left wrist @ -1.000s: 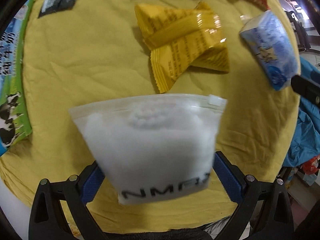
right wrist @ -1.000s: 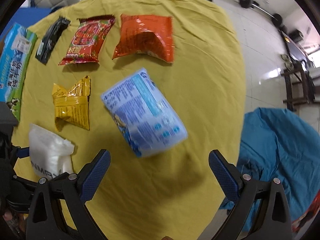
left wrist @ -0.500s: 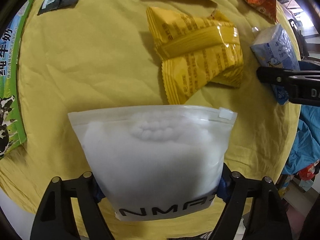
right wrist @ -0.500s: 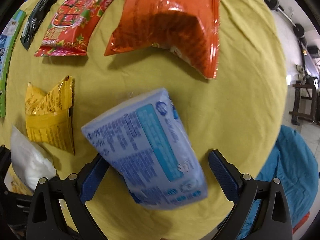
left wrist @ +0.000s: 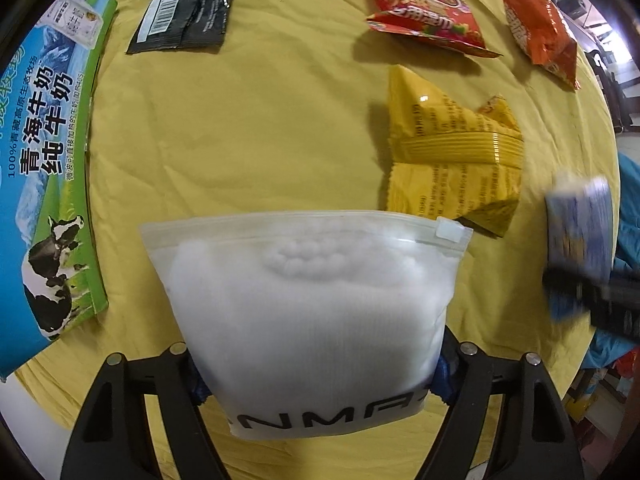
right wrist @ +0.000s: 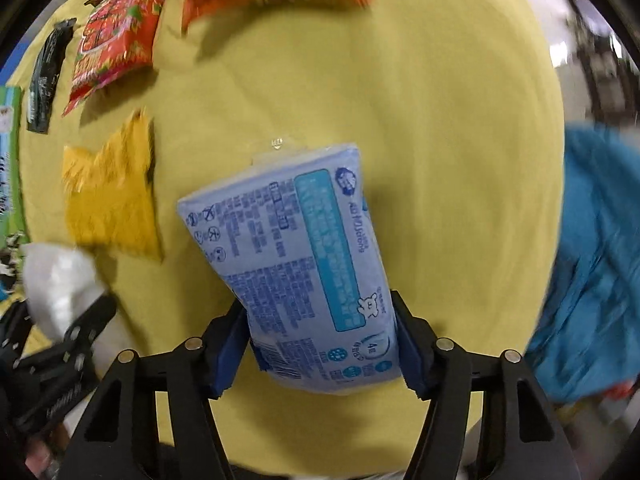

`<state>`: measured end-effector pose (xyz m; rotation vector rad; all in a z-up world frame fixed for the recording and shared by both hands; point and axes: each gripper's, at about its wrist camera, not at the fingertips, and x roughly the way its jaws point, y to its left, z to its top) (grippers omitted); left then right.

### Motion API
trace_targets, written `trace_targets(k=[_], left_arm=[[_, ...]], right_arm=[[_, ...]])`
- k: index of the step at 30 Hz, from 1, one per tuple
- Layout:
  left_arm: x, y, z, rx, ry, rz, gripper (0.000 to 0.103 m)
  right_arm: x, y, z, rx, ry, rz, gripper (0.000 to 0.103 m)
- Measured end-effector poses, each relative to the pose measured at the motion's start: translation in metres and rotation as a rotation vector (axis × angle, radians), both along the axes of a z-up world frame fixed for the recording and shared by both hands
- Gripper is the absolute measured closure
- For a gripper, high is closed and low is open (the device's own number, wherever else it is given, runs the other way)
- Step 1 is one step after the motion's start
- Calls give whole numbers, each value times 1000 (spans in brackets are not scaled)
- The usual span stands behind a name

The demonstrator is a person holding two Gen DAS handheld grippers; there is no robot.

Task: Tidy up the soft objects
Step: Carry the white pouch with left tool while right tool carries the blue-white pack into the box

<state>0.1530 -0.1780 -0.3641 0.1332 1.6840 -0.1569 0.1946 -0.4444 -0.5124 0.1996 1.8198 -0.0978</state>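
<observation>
The left gripper (left wrist: 320, 376) pinched the lower part of a frosted white zip-top pouch stuffed with soft white filling (left wrist: 308, 312), its blue pads pressed against both sides above the yellow cloth-covered round table (left wrist: 240, 132); its jaws had just closed onto the pouch. The right gripper (right wrist: 320, 352) gripped a pale blue soft tissue pack with printed text (right wrist: 296, 264), its jaws having just closed in on the pack's lower end. On the cloth lay a crinkled yellow snack packet (left wrist: 452, 160), a red printed snack bag (left wrist: 420, 12), an orange foil bag (left wrist: 540, 36) and a black sachet with a barcode (left wrist: 184, 12). A blue-and-green milk carton box with a cow picture (left wrist: 44, 184) lay along the table's left edge.
</observation>
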Motion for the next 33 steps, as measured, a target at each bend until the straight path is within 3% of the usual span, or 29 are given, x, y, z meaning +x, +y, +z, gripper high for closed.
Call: trace_targets(k=[3,7,13,17,22,28,31,33], left_arm=[[11,15,-1,-2,4,-4,25],[14,28,-15,2,4,-12,24],[32,9,-47,4,6,-15,24],[28,13,-57,4,-4,-17,25],[18,11,-61,-7,21,-35,25],[16,8,-70,3,5,-38,24],[15,5,-68,5,-5,-37,27],[11,7,-66,1,-14,-37,28]], right_arm=[[-21,-1,2,62,12,-84,36],[-28,1,-2,5,-22,-78,33],[-23,17,-11,-36,-31,-82,29],[-30,24,-1,-56,-49,-111,38],[-29,36,5,20,-33,-188,36],[-10,56,1,-5,-28,-104,22],[-7,74,4,-51,-39,-65,24],[-9,84,9,-73,-59,-48,35]])
